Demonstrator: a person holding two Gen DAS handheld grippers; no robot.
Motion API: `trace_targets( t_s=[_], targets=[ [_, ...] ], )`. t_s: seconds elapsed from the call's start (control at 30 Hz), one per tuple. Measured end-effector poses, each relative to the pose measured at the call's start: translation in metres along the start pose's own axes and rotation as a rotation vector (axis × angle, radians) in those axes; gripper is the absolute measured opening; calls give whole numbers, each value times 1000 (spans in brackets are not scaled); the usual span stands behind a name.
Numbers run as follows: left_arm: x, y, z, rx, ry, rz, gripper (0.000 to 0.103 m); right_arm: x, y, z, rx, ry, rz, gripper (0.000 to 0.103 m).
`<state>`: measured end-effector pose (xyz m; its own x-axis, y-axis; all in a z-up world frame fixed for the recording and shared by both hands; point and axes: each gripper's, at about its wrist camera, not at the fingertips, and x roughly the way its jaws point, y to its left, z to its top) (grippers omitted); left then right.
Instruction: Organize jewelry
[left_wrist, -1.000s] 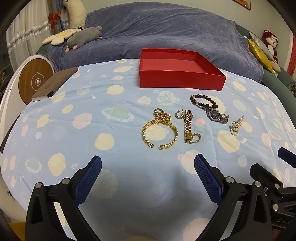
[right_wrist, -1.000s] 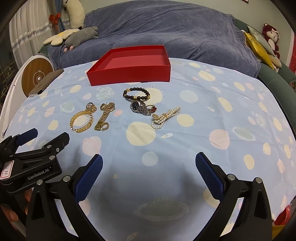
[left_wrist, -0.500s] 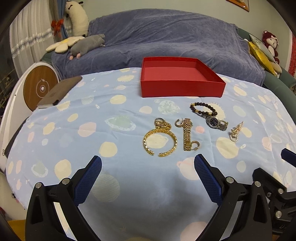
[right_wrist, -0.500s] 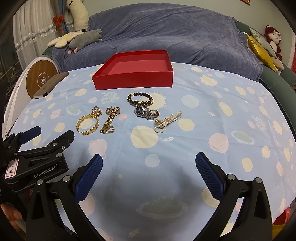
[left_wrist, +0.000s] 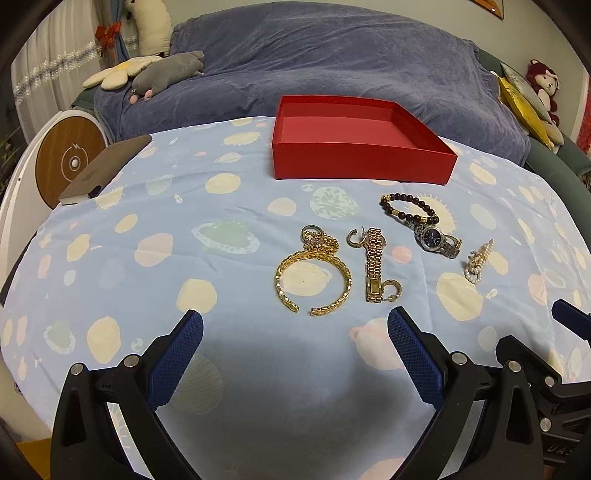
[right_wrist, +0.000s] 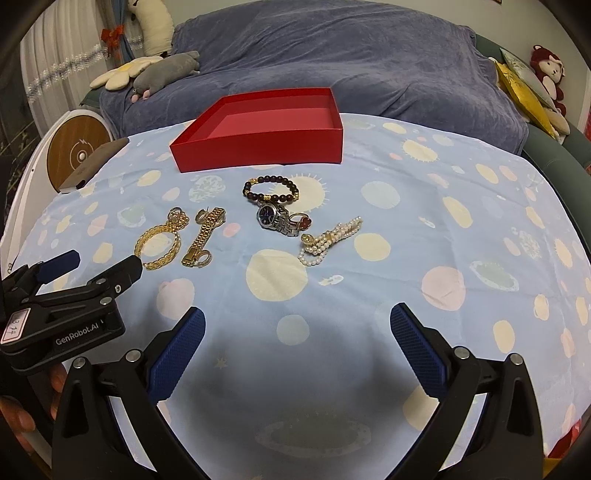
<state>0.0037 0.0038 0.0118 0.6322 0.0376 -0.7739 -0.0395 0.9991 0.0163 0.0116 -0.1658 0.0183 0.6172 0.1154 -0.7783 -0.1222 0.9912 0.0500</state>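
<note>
Left tongs (left_wrist: 295, 328) and right tongs (right_wrist: 297, 326) both spread wide, holding nothing, hovering over the near edge of the table (left_wrist: 147, 280). Bare cloth lies between each pair of tongs and the jewelry; the right half of the table in the right wrist view is bare too.

Table is covered by a light blue cloth with pale planet spots. Behind the far edge is a sofa (left_wrist: 351, 62) under a blue-grey throw, with plush toys at both ends. A brown flat case (left_wrist: 107, 170) sits at the far left edge.

Red box (left_wrist: 354, 144), open and shallow, stands near the far edge, centre. Jewelry lies in a loose row mid-table, in front of the box, none touching it. From the left:
- gold bangle (left_wrist: 314, 280), open-ended, with a small chain clump at its far side
- gold strap (left_wrist: 373, 269) with a hoop earring at each end
- dark bead bracelet (left_wrist: 408, 208), touching the watch (left_wrist: 434, 238) just in front
- red-stone ring (right_wrist: 303, 221) against the watch band
- pearl strand (right_wrist: 328, 240), bunched, rightmost
</note>
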Motion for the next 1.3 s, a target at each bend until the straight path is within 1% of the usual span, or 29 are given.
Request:
trace_targets(
  t_s=[0.23,0.4,0.57,0.7,0.8,1.03,1.07,1.1,1.13,1.23,1.27,1.3],
  targets=[
    [13,4,-4,-6,35,-1,98,14,-7,-2,29,19,15,98],
    [19,9,-5,-26,54,-12,98,21,-7,-2,36,18,11,98],
    [25,9,-6,-30,70,-13,98,27,-7,-4,39,35,26,98],
    [28,8,-7,-26,75,-18,98,30,-7,-4,31,37,24,98],
    [32,10,-5,-32,78,-47,98,31,-9,-5,39,45,23,98],
    [42,14,3,-57,53,-66,97,29,-15,-1,72,46,39,98],
    [43,13,4,-55,51,-69,95,29,-15,-1,72,46,40,98],
    [43,11,5,-50,52,-74,90,29,-15,0,73,46,41,98],
    [45,8,6,-43,53,-77,89,29,-15,0,74,46,42,98],
    [51,2,10,-21,54,-62,82,28,-14,1,81,49,49,98],
    [55,0,10,-14,60,-56,76,28,-13,1,82,49,51,98],
    [55,-2,10,0,48,-38,74,28,-13,2,82,49,53,98]
  ],
)
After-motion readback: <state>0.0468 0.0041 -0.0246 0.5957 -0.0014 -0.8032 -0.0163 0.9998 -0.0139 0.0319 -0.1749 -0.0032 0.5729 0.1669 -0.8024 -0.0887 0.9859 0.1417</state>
